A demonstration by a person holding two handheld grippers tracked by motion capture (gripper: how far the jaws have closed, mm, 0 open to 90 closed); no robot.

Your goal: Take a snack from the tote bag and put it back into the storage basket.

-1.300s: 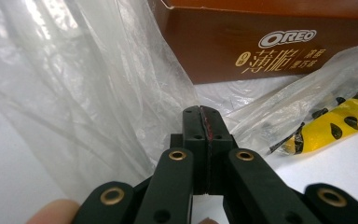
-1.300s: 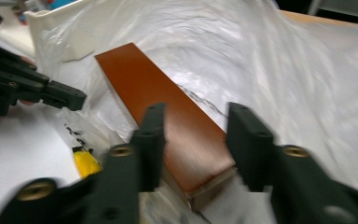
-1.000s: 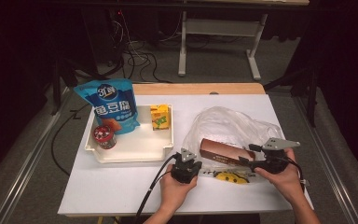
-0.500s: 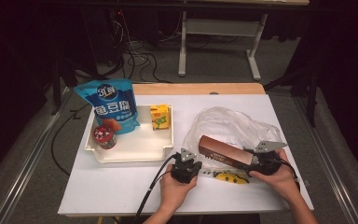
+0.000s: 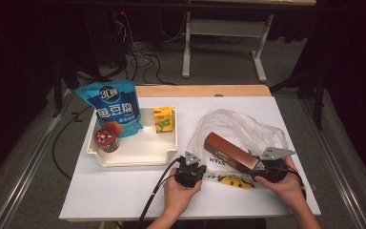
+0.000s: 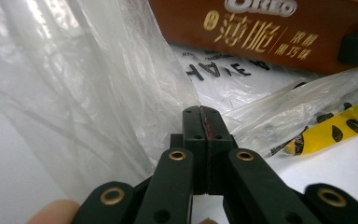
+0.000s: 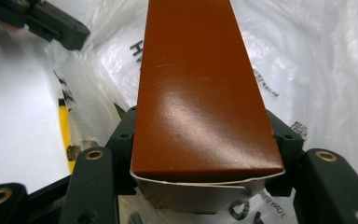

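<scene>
The long brown cardboard biscuit box (image 5: 231,152) lies half in the mouth of the thin clear plastic bag (image 5: 248,129), at about four o'clock on the white surface (image 5: 124,191). Your right gripper (image 5: 259,171) has its fingers clamped on the box's near end; it should feel light and stiff, so grip the narrow sides without crushing. Your left gripper (image 6: 200,121) has its fingers closed on the bag's rim, which is soft, slippery and likely to tear. At ten o'clock a white plastic tray (image 5: 138,152) carries a blue snack pouch (image 5: 112,107), a red-lidded tub (image 5: 106,138) and a yellow drink carton (image 5: 163,119). Beyond the surface the room is dark, with cables on the floor.
</scene>
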